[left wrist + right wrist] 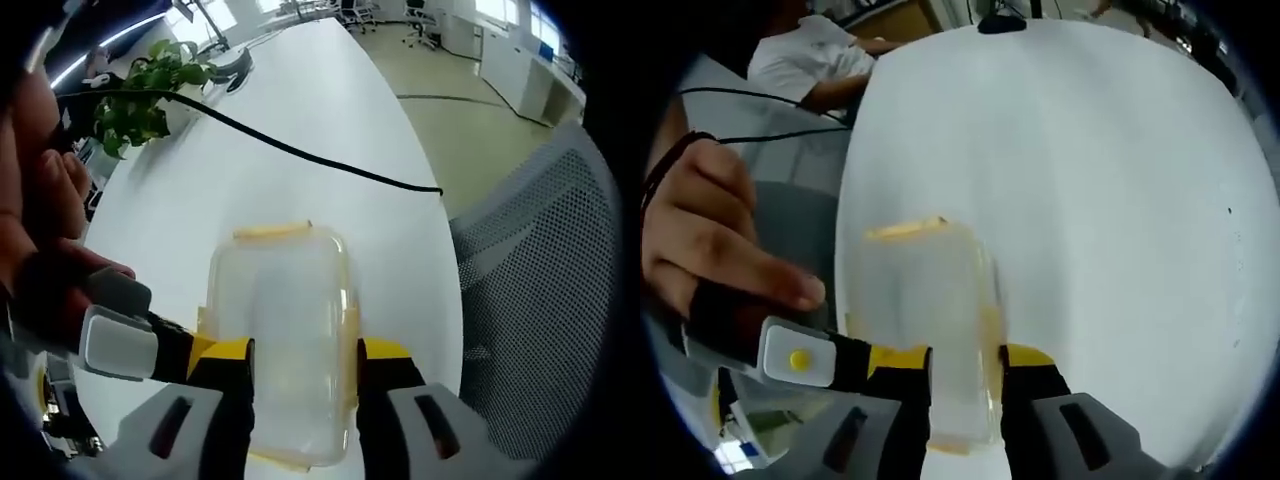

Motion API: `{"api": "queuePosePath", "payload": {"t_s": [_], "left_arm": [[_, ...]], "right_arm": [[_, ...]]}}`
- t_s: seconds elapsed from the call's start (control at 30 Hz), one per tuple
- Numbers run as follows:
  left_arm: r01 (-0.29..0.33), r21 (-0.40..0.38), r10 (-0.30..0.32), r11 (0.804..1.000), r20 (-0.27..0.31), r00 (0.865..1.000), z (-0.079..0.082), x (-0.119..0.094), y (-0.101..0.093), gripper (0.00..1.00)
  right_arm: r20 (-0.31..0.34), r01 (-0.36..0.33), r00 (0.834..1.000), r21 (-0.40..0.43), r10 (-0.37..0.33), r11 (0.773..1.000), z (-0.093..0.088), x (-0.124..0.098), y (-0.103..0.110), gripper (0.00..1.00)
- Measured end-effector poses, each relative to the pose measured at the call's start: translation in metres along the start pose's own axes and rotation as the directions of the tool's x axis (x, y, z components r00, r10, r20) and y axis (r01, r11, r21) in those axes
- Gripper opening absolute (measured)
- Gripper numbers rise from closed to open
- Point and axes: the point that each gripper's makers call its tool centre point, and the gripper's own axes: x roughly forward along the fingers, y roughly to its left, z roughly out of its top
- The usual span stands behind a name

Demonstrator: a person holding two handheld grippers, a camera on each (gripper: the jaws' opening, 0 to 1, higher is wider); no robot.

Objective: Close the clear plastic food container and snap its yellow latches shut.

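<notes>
The clear container (285,335) lies on the white table (330,120) with a yellow latch (272,232) at 12 o'clock, and both the left gripper (303,400) and right gripper (965,395) seem to pinch it, probably to press it shut.

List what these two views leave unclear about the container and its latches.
- Container, left gripper view: near end hidden behind the left gripper; whether the jaws press it cannot be told.
- Side latch, left gripper view: snapped or loose is unreadable through the clear plastic.
- Container, right gripper view: blurred; near end hidden by the right gripper.
- Far latch, right gripper view: too smeared to judge.
</notes>
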Motion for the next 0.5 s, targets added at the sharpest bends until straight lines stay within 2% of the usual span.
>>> {"api": "queuePosePath", "payload": {"t_s": [0.17, 0.3, 0.4, 0.43, 0.47, 0.5], "left_arm": [[0.015, -0.002, -0.015, 1.000, 0.013, 1.000, 0.000, -0.001, 0.001, 0.39], [0.016, 0.017, -0.016, 1.000, 0.011, 1.000, 0.001, -0.002, -0.001, 0.39], [0.059, 0.013, -0.060, 0.998, 0.039, 0.997, 0.007, -0.008, -0.010, 0.30], [0.101, -0.055, -0.096, 0.993, 0.092, 0.991, 0.015, -0.012, -0.016, 0.29], [0.100, -0.105, -0.088, 0.989, 0.118, 0.989, 0.020, -0.016, -0.015, 0.31], [0.110, -0.146, -0.089, 0.983, 0.142, 0.986, 0.023, -0.019, -0.015, 0.37]], "right_arm": [[0.048, 0.042, 0.998, 0.002, -0.042, 0.999, 0.001, -0.002, 0.001, 0.25], [0.072, 0.046, 0.996, 0.024, -0.048, 0.999, 0.001, -0.003, -0.001, 0.25], [0.083, 0.050, 0.995, 0.022, -0.051, 0.999, 0.002, -0.004, 0.001, 0.24], [0.121, 0.062, 0.991, -0.004, -0.061, 0.998, 0.006, -0.005, 0.000, 0.23], [0.147, 0.074, 0.986, 0.008, -0.075, 0.997, 0.009, -0.006, -0.003, 0.21], [0.163, 0.087, 0.983, 0.022, -0.089, 0.996, 0.011, -0.008, -0.005, 0.20]]}}
